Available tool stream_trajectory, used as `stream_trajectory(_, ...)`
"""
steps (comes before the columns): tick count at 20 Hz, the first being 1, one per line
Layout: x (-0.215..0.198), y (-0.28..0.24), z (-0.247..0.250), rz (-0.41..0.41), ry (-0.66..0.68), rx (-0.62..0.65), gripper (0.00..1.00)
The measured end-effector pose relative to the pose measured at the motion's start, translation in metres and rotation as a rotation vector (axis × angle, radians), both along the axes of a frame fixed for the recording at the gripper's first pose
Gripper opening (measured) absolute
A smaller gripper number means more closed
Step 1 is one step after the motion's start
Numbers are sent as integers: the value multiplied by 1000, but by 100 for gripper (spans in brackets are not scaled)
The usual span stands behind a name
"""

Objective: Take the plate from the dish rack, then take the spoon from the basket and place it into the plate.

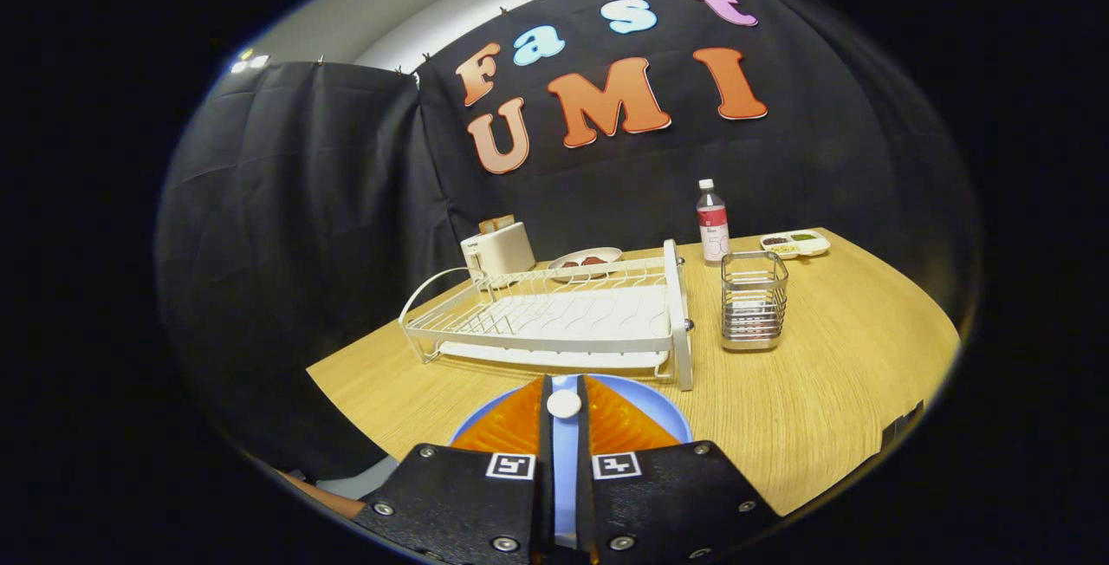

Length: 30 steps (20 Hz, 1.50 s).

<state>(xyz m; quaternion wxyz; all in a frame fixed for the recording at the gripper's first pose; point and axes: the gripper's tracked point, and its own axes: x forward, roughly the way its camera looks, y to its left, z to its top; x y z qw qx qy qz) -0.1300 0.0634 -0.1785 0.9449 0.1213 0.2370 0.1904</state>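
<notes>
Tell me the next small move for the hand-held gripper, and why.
Probably ease down and open the fingers: the hand-held gripper looks shut on the white spoon, directly above the blue plate, which lies on the table just before the dish rack.

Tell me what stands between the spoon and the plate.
Nothing visible does. The gripper is shut on the spoon, whose white end shows between the fingertips, right over the plate. The rack and basket stand beyond the fingers.
</notes>
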Motion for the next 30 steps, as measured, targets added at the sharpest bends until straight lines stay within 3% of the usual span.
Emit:
stream_trajectory(6,-15,-13,-27,21,71,-72,19)
stream_trajectory(9,-10,-16,-21,24,36,-99,19)
stream_trajectory(11,-6,-17,-13,14,12,-78,25)
stream_trajectory(23,51,-60,102,-210,-301,-96,77)
stream_trajectory(30,65,-66,146,-279,-389,-91,88)
